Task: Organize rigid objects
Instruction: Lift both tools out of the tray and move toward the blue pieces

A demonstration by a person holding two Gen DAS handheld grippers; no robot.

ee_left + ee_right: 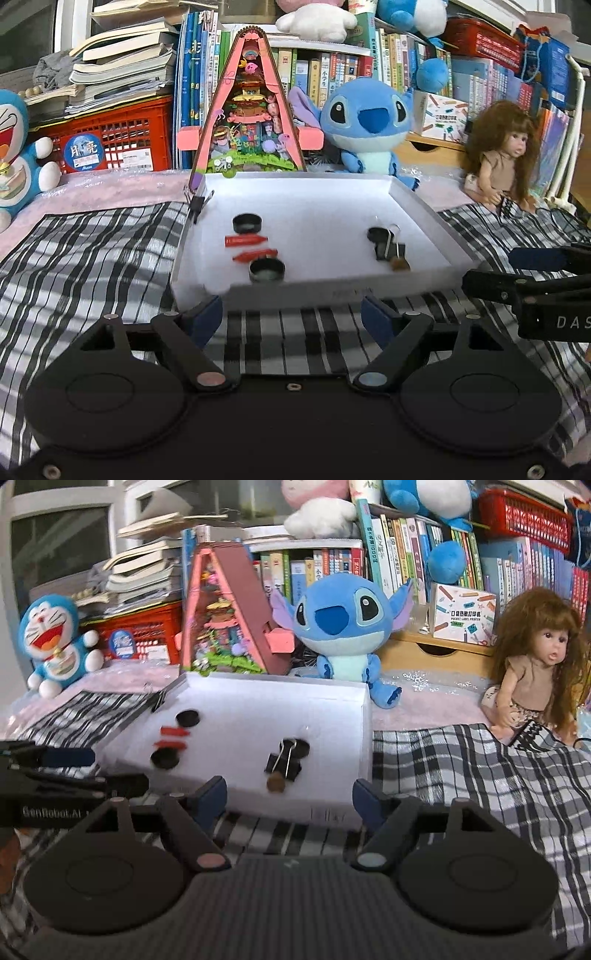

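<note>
A shallow white tray (421,206) sits on a black-and-white checked cloth (92,251), and all the small rigid pieces lie inside it. Toward the tray's left side, a black round cap (247,223) lies farther back, two red cylinders (245,241) lie side by side just in front of it, and a second black round cap (266,270) lies close to the near edge, almost touching the nearer red piece. Toward the right side, a black binder clip (283,763) lies with its wire handle resting over another black disc (301,748), and a small brown round piece (275,785) lies just in front of the clip, near the tray's front edge. Another binder clip (197,205) grips the tray's far left corner. The left gripper (291,314) hovers over the cloth just before the tray's near edge, jaws spread wide and holding nothing. The right gripper (290,797) is likewise released, its blue-padded fingers (212,794) parted and empty, facing the tray's near right edge. Behind the tray stand a pink A-frame model house (251,110), a blue plush (365,122), a Doraemon plush (55,638) and a long-haired doll (535,664).
</note>
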